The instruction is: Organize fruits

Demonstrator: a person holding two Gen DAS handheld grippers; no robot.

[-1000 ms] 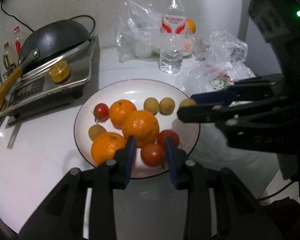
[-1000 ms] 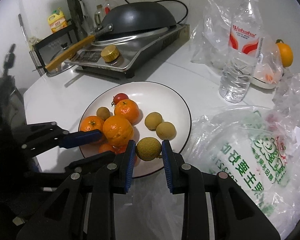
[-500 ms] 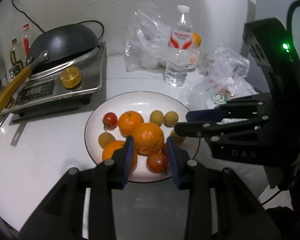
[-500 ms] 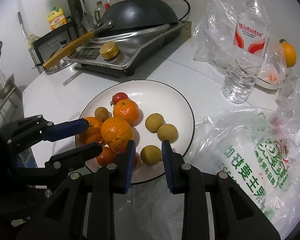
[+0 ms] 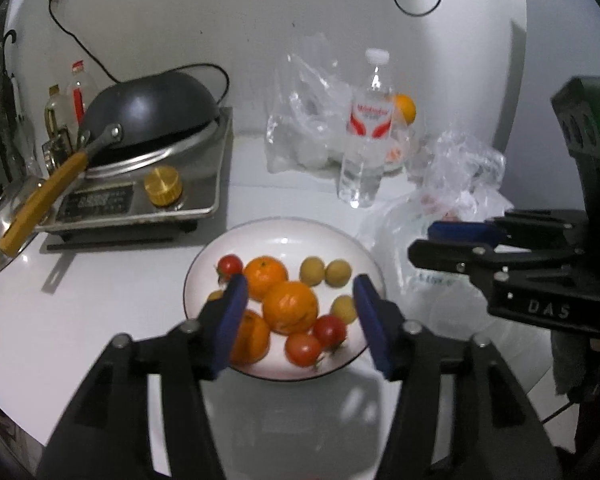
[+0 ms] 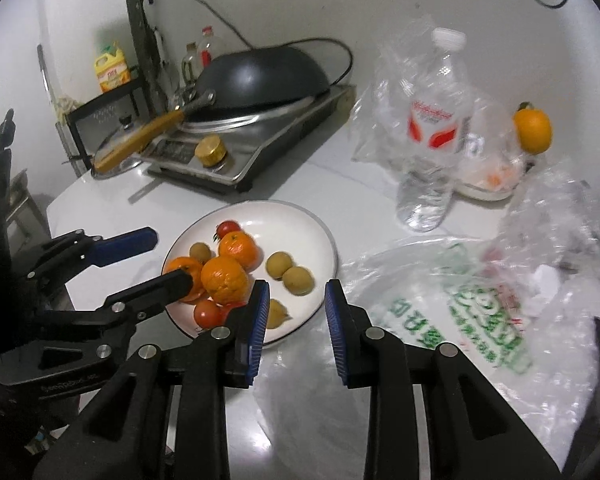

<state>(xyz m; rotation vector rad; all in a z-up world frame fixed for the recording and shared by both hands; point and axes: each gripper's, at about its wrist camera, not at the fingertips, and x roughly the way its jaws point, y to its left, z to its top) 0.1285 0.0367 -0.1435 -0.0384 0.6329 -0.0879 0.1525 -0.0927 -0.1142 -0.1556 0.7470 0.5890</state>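
I am holding both grippers above the near edge of the plate [image 5: 360, 248], and neither is carrying anything. The left gripper [image 5: 300, 320] has just been opening its fingers; they are standing moderately wide now, with nothing pressed between them. Seen past them, the big orange [image 5: 290, 306] is sitting right in the gap, a second orange [image 5: 250, 336] is partly hidden behind the left finger, and two tomatoes [image 5: 316, 340] are lying just below the gap toward the right finger. I judge I am keeping them spread like this because the last piece is already down and the next one may be wider.

The right gripper [image 6: 296, 316] has just been opening a little too, and its fingers are standing narrow and empty. A longan [image 6: 276, 312] is resting on the plate just beside the left finger, partly behind it, which looks to me like the piece these fingers let go. Two more longans [image 6: 288, 272] are lying together beyond the left fingertip, so I take it the small brown fruits are being gathered on that side, oranges in the middle, tomatoes at the edges.

To the right of the right fingers the printed bag [image 6: 460, 312] is lying slack on the desk [image 6: 100, 208], likely the source of the fruit. One more orange [image 6: 534, 132] is sitting far beyond the right finger, behind the bottle [image 6: 432, 140], not yet on the plate.
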